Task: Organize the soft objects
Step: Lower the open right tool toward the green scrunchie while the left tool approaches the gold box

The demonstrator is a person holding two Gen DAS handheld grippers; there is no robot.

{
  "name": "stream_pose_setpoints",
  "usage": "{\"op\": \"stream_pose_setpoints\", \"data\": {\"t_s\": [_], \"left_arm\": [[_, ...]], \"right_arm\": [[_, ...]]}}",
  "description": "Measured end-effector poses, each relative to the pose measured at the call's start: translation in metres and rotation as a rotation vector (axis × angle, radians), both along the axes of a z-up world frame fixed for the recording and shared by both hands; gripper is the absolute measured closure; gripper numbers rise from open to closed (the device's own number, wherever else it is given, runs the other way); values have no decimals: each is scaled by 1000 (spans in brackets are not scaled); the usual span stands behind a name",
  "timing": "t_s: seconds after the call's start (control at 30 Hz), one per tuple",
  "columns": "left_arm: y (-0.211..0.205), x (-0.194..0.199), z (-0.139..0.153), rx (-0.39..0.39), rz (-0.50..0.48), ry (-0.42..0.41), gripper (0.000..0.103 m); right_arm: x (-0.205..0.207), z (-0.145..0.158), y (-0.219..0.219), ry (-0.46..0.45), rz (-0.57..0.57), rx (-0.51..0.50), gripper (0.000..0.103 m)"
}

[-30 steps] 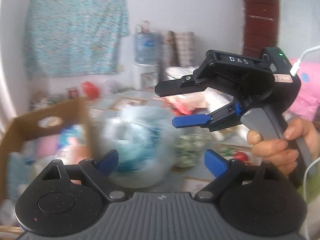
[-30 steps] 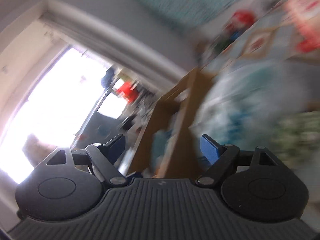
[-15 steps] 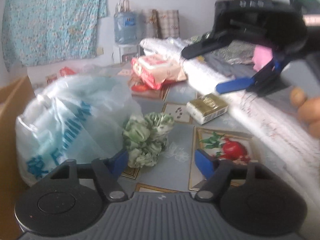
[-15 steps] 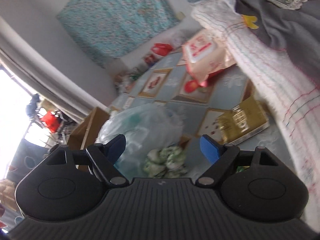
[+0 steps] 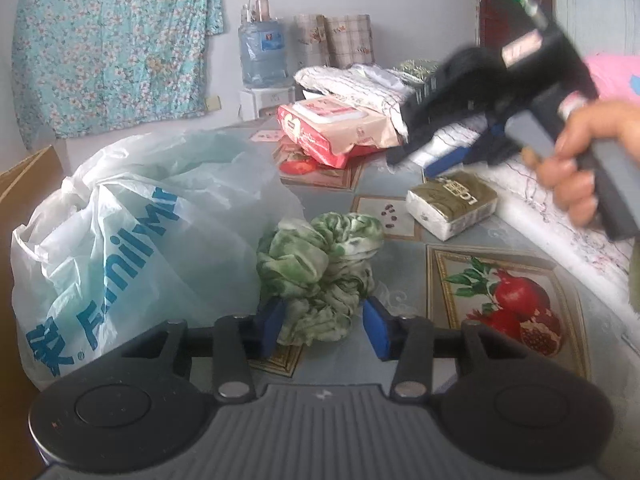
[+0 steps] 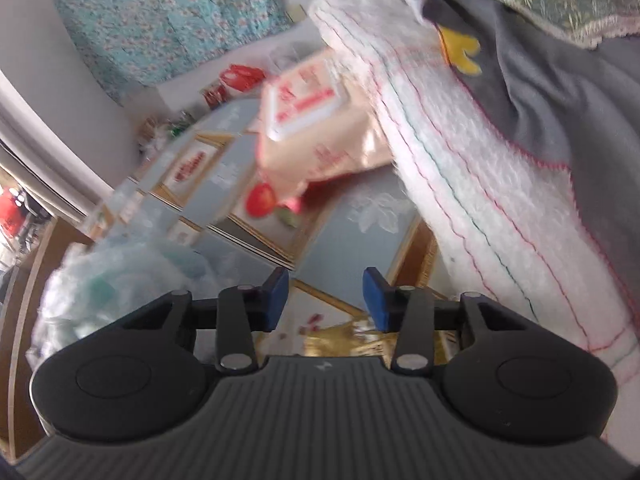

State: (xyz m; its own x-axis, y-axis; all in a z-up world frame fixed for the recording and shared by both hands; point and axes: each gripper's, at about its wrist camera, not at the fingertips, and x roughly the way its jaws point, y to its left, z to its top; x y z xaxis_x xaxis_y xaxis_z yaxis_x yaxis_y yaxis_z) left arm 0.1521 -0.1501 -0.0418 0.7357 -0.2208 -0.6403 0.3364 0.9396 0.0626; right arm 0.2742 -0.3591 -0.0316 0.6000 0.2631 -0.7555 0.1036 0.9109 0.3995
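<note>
Left of the left tongs [image 5: 323,329], a white plastic bag [image 5: 132,232] with blue lettering stands puffed on the patterned surface [image 5: 404,188]; its contents cannot be made out. Beyond it shows the edge of a cardboard box [image 5: 24,176]. The green-and-white cloth [image 5: 320,264] lies bunched between the left tongs' blue pads, which have just been closing and now pinch its near end. A second ago they stood wide above the bag. The right tongs [image 6: 325,299], also just closing, are unclenched with nothing between them, near the white blanket [image 6: 472,184].

Lived-in home room: floral curtain [image 5: 112,48], water jug [image 5: 262,54], folded blankets [image 6: 460,168], fruit-print tablecloth [image 5: 500,292].
</note>
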Motion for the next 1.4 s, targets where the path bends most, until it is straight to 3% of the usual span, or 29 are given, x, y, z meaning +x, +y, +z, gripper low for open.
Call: {"op": "stream_pose_setpoints", "data": {"t_s": [0.03, 0.1, 0.37, 0.5, 0.6, 0.67, 0.77, 0.83, 0.93, 1.07, 1.23, 1.4], "left_arm": [[0, 0, 0, 1, 3, -2, 60], [-1, 3, -2, 3, 8, 10, 75], [1, -4, 2, -17, -20, 29, 84], [4, -18, 3, -73, -91, 81, 85], [3, -32, 6, -99, -162, 70, 84], [3, -37, 7, -106, -187, 67, 83], [8, -41, 12, -108, -173, 25, 78], [9, -40, 15, -108, -157, -21, 75], [3, -33, 16, -134, -178, 10, 64], [-8, -29, 10, -163, -240, 95, 63], [-15, -46, 2, -158, -304, 100, 64], [-20, -43, -7, -172, -347, 150, 65]], "right_arm": [[0, -6, -1, 6, 6, 11, 65], [-5, -12, -1, 21, 14, 44, 65], [-45, -17, 16, 41, 108, 153, 65], [-61, -12, 31, 63, 210, 171, 63], [-72, 3, 33, 59, 235, 146, 57], [-82, 19, 29, 22, 209, 107, 41], [-96, 32, 17, 14, 141, 84, 30], [-109, 35, 7, 22, 114, 111, 30], [-118, 31, 0, 45, 93, 127, 30], [-117, 20, -5, 42, 44, 119, 30], [-111, -3, 0, 104, 37, 188, 30], [-123, -3, 8, 120, 71, 252, 30]]}}
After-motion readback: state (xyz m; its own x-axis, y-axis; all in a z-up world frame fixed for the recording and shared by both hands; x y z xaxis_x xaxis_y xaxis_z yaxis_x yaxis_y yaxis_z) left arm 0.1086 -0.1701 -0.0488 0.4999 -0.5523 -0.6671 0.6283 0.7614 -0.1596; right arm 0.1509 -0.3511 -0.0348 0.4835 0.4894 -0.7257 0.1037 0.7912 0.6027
